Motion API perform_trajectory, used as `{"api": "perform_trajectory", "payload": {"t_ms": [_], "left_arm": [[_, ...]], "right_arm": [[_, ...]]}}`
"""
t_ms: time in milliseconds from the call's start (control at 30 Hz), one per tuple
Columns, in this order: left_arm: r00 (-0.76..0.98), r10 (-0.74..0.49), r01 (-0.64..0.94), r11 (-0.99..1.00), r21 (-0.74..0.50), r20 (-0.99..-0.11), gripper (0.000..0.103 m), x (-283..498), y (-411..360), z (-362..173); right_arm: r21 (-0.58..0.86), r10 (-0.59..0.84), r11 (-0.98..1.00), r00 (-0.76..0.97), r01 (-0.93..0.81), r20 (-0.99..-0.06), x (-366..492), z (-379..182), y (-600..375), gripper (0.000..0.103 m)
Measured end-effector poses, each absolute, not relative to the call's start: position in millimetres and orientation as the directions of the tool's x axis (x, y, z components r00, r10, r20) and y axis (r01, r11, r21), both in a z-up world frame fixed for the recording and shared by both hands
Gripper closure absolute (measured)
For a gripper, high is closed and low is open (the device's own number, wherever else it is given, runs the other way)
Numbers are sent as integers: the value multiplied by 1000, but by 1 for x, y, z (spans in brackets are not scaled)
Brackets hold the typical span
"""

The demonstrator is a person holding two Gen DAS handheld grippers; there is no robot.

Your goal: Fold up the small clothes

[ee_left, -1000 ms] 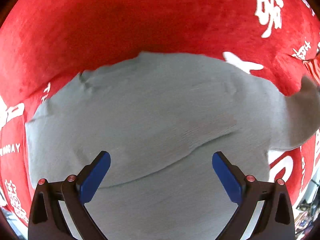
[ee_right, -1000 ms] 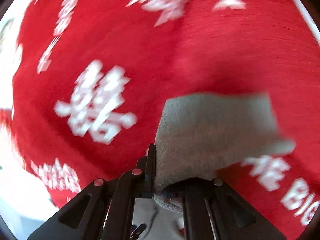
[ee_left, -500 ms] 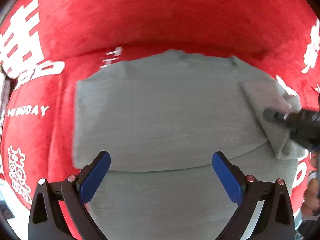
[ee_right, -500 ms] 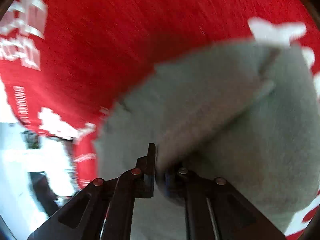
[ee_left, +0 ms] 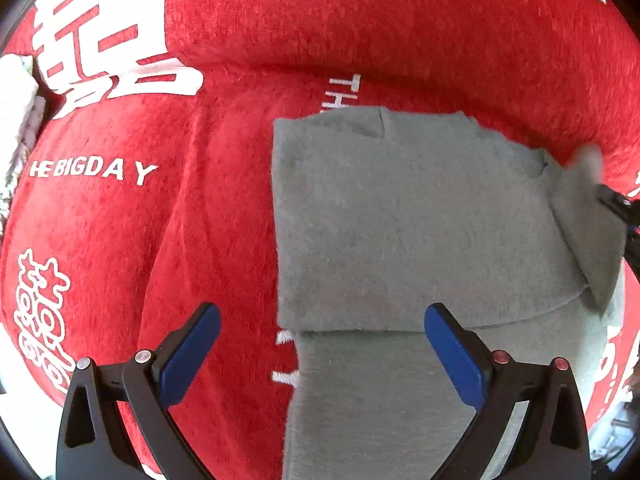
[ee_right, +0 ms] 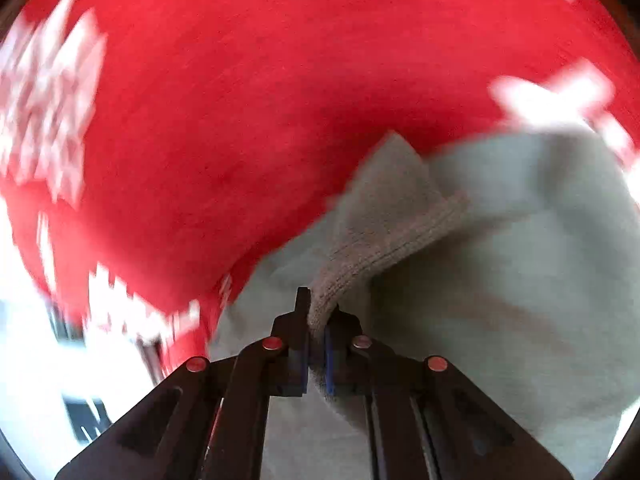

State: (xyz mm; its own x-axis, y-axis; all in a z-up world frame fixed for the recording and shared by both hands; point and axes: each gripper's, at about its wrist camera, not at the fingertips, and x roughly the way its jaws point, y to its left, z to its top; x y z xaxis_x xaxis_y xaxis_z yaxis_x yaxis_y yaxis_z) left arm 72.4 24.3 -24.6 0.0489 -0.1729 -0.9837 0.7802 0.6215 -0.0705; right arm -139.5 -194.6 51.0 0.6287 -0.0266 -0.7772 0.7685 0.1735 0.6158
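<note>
Because the right wrist view is smeared with motion blur, only the ribbed cuff clamped in the right gripper (ee_right: 316, 332) reads clearly. Soft and grey, the garment (ee_left: 400, 220) lies folded on the red blanket (ee_left: 200, 240), its long axis running away from the left gripper (ee_left: 320, 344), whose jaws stand wide apart, empty.
</note>
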Motion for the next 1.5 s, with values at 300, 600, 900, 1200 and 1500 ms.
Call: {"api": "perform_trajectory", "payload": {"t_ms": [300, 600, 900, 1200, 1500], "left_arm": [[-142, -265, 732, 620, -281, -954, 1, 87, 14, -29], [-265, -260, 767, 526, -366, -929, 14, 44, -49, -49], [-166, -245, 809, 520, -274, -955, 90, 45, -65, -29], [-184, -216, 786, 554, -276, -959, 97, 38, -23, -50], [-37, -165, 813, 569, -125, -986, 97, 81, 4, -26]], "right_arm": [[410, 186, 555, 373, 723, -909, -46, 19, -96, 82], [502, 161, 139, 481, 853, -862, -205, 24, -120, 50], [508, -54, -354, 525, 785, -850, -326, 2, -149, 99], [434, -23, -182, 438, 882, -899, -341, -1, -175, 97], [531, 83, -97, 539, 842, -838, -304, 13, -140, 50]]}}
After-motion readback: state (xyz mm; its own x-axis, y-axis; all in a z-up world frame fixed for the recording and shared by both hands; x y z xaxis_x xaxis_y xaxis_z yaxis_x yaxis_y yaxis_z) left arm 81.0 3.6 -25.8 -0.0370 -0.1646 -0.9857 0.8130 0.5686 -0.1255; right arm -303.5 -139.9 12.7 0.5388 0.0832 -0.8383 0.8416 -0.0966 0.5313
